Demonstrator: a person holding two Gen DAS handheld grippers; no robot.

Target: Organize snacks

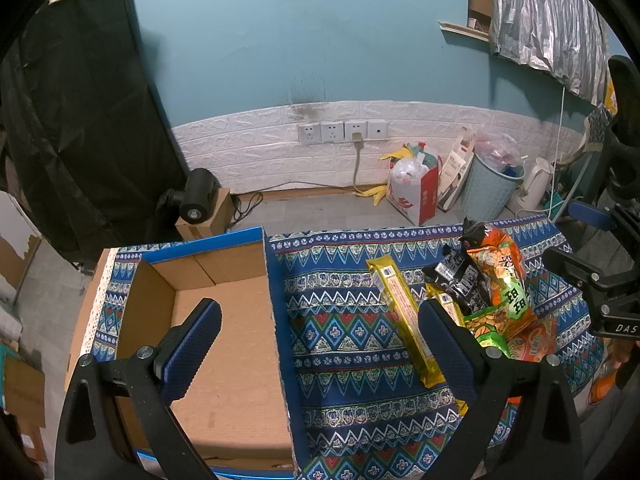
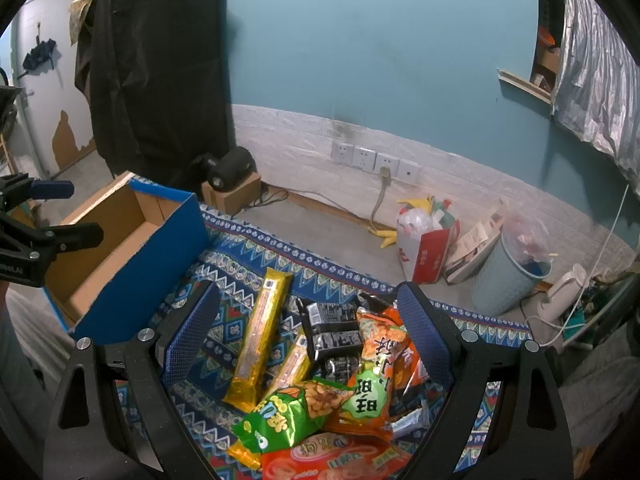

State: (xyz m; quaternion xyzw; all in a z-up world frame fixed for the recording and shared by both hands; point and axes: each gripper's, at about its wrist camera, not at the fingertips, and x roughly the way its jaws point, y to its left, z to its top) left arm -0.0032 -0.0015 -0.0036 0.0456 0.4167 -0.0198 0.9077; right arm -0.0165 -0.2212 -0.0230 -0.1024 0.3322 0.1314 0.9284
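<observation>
**boxfan22:** Going left to right: the cardboard box (image 1: pixel 224 320) sits empty at the left end of the desk (image 1: pixel 340 360), blue on the outside. The left hand-held gripper (image 1: pixel 320 344) hovers with its jaws spread wide and nothing between them, one finger over the box floor and the other by the long gold bar (image 1: pixel 404 320). The snacks are all heaped to the right of the box on the patterned cloth.

**snackstacker:** Yep, and the right hand-held gripper (image 2: pixel 308 332) is gaping wide too, empty, right above the heap. Under it are the gold bar, a shorter gold bar (image 2: pixel 294 364), a black packet (image 2: pixel 334 328), a green bag (image 2: pixel 296 412) and an orange bag (image 2: pixel 380 380).

**boxfan22:** Looks like nothing's packed yet. I'd guess the long bar goes first, since it lies clear on the box side.

**snackstacker:** Agreed. Pinch it across the narrow width near the middle, so it doesn't droop. The puffy bags probably squash or slip, so grip those lightly at a seam.
</observation>
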